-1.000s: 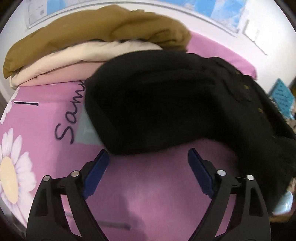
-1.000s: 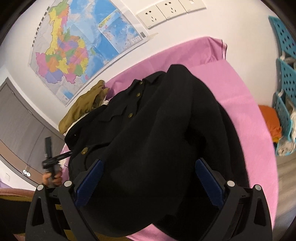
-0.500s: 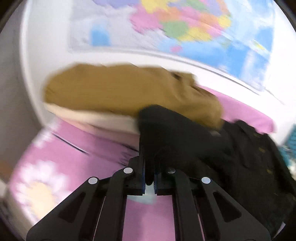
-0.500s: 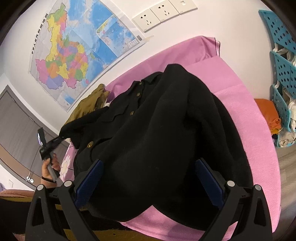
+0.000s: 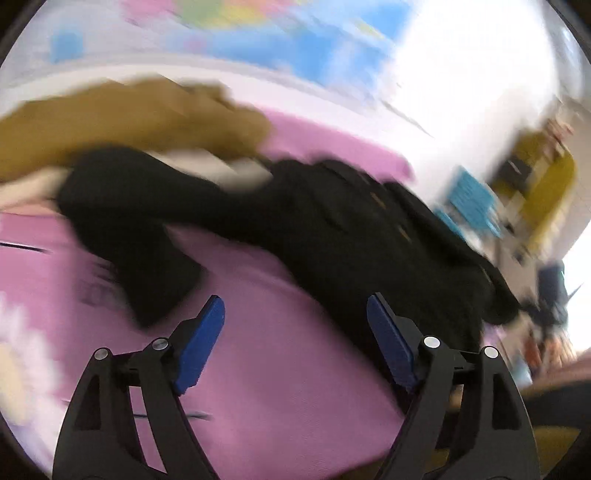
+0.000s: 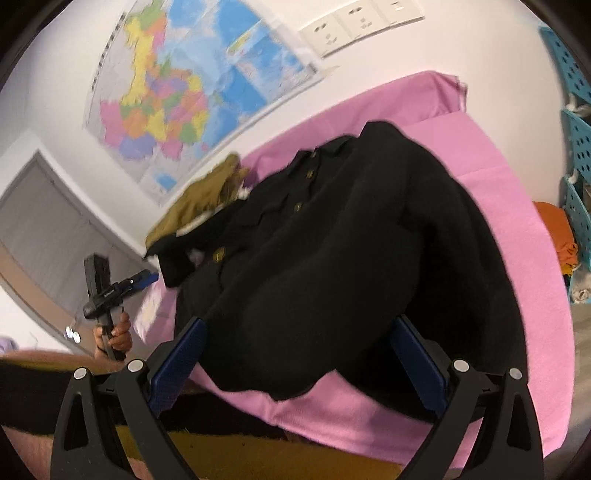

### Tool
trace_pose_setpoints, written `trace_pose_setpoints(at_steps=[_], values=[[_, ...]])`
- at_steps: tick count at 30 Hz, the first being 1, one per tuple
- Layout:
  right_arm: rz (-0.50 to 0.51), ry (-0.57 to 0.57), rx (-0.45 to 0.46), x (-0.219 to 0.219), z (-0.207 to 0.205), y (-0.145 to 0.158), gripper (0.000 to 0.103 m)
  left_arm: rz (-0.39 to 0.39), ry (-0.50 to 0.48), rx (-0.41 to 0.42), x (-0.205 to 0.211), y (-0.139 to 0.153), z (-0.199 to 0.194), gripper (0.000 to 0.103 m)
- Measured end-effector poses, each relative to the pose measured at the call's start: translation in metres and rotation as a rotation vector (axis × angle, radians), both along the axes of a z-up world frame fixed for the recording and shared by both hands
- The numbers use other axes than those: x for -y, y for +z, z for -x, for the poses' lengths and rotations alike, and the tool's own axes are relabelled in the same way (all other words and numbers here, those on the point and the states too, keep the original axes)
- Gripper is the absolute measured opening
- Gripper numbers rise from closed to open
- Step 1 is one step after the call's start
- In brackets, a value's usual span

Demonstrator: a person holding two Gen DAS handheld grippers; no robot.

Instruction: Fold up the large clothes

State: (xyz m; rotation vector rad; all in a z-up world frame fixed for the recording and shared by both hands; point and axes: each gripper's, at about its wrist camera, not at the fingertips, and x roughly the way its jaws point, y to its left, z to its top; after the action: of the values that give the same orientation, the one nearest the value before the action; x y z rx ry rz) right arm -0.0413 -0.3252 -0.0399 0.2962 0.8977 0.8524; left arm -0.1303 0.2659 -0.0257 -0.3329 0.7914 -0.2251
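Observation:
A large black coat with gold buttons [image 6: 351, 236] lies rumpled on the pink bed sheet [image 6: 498, 206]. In the blurred left wrist view the coat [image 5: 332, 221] stretches across the bed, one sleeve [image 5: 147, 258] lying out toward the left. My left gripper [image 5: 295, 325] is open and empty above bare pink sheet [image 5: 277, 369], just short of the sleeve. It also shows in the right wrist view [image 6: 144, 280], held in a hand. My right gripper [image 6: 295, 354] is open, its jaws standing either side of the coat's near hem.
A stack of folded clothes, brown on top [image 5: 122, 118], lies at the bed's far left beside the coat. A map [image 6: 184, 92] and wall sockets [image 6: 362, 22] hang above. Blue perforated baskets [image 6: 576, 122] and an orange cloth [image 6: 557, 232] stand right of the bed.
My left gripper, shut on the sleeve half a second ago, has opened and let it drop onto the sheet. My right gripper has moved in closer to the coat's hem.

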Motion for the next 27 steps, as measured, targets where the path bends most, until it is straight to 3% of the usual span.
trace_pose_setpoints(at_steps=[6,8,10,12,13,14,15,16,17,21,23,27], values=[[0.004,0.035,-0.034,-0.020,0.004,-0.017,0.093,0.118,-0.239,-0.137,0.062,-0.049,-0.029,0.079],[0.006,0.035,0.000,-0.020,0.004,-0.010,0.033,0.172,-0.291,-0.150,0.075,-0.056,-0.033,0.085],[0.019,-0.015,0.084,-0.008,0.002,0.017,0.015,0.213,-0.346,-0.151,0.093,-0.062,-0.028,0.090],[0.032,-0.076,0.152,0.004,-0.007,0.045,0.012,0.237,-0.380,-0.146,0.101,-0.061,-0.030,0.090],[0.051,-0.094,0.181,0.008,-0.015,0.060,0.012,0.241,-0.383,-0.146,0.107,-0.062,-0.033,0.084],[0.070,-0.114,0.214,0.012,-0.022,0.071,0.011,0.249,-0.379,-0.143,0.112,-0.063,-0.033,0.066],[0.098,-0.138,0.251,0.015,-0.030,0.084,0.011,0.255,-0.370,-0.138,0.110,-0.062,-0.035,0.057],[0.116,-0.152,0.272,0.020,-0.041,0.096,0.011,0.256,-0.348,-0.133,0.107,-0.059,-0.040,0.038],[0.114,-0.166,0.276,0.027,-0.052,0.102,0.011,0.263,-0.333,-0.126,0.104,-0.057,-0.041,0.032],[0.104,-0.244,0.225,0.059,-0.090,0.112,0.012,0.271,-0.264,-0.041,0.082,-0.032,-0.036,0.027],[0.121,-0.285,0.202,0.070,-0.099,0.104,0.013,0.276,-0.239,-0.047,0.070,-0.029,-0.033,0.027],[0.155,-0.336,0.045,0.088,-0.121,0.050,0.023,0.260,-0.243,-0.116,0.061,-0.044,-0.028,0.031]])
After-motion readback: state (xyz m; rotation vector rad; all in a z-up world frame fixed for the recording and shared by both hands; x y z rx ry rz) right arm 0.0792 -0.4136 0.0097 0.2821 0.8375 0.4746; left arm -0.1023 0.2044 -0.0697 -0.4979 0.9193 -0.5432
